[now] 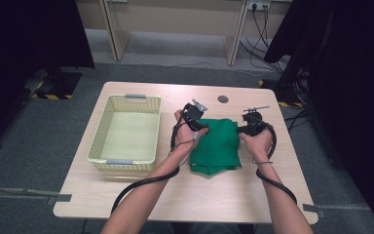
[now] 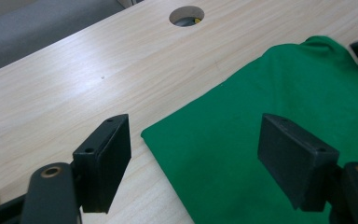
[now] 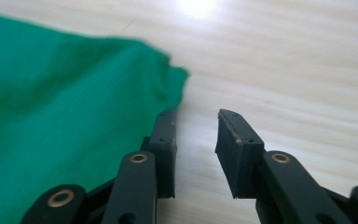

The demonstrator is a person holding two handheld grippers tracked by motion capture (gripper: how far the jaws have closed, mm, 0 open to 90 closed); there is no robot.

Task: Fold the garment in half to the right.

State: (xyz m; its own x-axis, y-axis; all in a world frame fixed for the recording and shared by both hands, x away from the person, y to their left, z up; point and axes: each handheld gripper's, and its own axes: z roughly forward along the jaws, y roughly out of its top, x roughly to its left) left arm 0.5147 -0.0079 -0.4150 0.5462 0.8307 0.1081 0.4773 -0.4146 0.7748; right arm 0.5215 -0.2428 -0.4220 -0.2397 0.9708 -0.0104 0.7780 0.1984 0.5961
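Here, from the high view, I see a folded green cloth lying on the table between my left gripper and right gripper, a yellow basket beyond the left one. It looks light, soft and limp; I'd pinch its corners. In the left gripper view, the jaws stand wide apart, straddling the cloth's near corner, pinching nothing. In the right gripper view, the jaws are partly spread over bare wood, the cloth's edge just beside the left jaw.
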